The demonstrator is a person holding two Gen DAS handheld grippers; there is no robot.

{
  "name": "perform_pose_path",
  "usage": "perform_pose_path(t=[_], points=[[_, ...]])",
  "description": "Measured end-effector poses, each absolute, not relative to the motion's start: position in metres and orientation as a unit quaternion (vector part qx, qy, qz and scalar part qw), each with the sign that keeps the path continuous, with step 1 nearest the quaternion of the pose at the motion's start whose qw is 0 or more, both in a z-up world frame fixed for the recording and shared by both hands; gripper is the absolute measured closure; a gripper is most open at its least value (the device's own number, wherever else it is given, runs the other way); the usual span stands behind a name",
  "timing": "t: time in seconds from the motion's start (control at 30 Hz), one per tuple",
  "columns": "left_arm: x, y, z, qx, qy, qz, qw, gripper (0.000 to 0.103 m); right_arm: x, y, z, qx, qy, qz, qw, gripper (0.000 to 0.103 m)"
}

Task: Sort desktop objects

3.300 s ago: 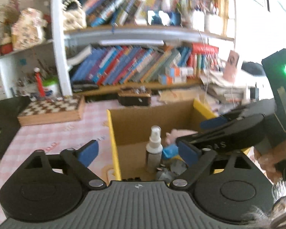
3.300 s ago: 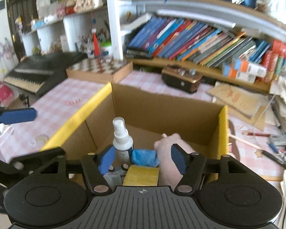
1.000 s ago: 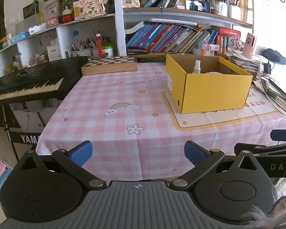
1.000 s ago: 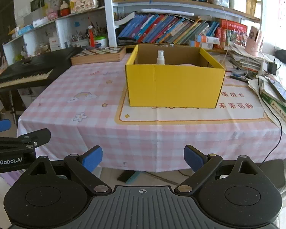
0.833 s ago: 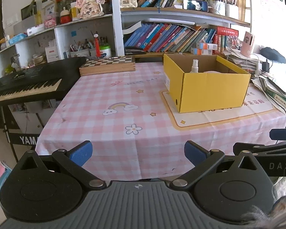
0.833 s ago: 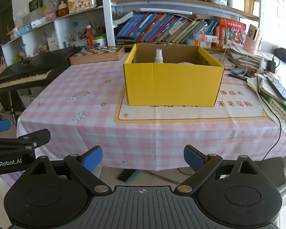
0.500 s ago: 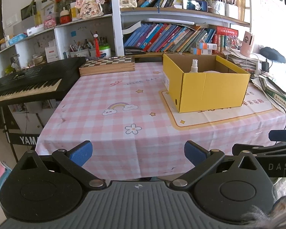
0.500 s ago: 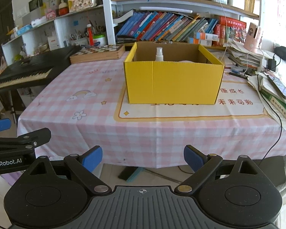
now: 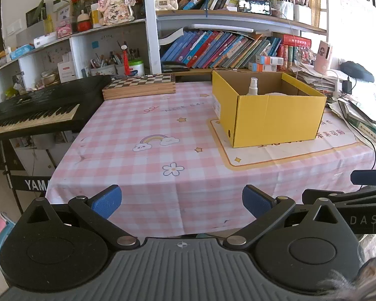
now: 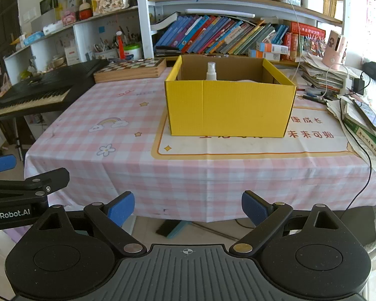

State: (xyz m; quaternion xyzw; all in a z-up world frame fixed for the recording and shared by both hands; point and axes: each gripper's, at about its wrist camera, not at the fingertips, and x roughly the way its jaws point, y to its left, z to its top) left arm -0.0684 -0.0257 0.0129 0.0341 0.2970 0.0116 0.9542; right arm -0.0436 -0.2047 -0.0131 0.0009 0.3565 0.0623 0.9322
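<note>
Yellow cardboard box (image 10: 229, 107) sits on the pink checked table (image 10: 127, 150), at 12 o'clock from the right gripper (image 10: 188, 209) and 1 o'clock from the left gripper (image 9: 181, 200). A spray bottle (image 10: 211, 71) stands upright inside, near the back wall. Both grippers hang off the table's near edge, jaws spread wide, nothing between them.

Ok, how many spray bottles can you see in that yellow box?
1. A single spray bottle stands upright inside the yellow box, toward its back left; only its top shows. The front wall hides the floor, so others may lie unseen.
</note>
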Motion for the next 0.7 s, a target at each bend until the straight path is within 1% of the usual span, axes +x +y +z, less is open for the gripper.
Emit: perform_pose_path(t=[0.7], points=[[-0.0728,-0.0246,0.0117,0.029,0.299,0.015,0.954,0.000,-0.0456,-0.2019,-0.0124,0.000,0.356,0.064,0.932,0.009]])
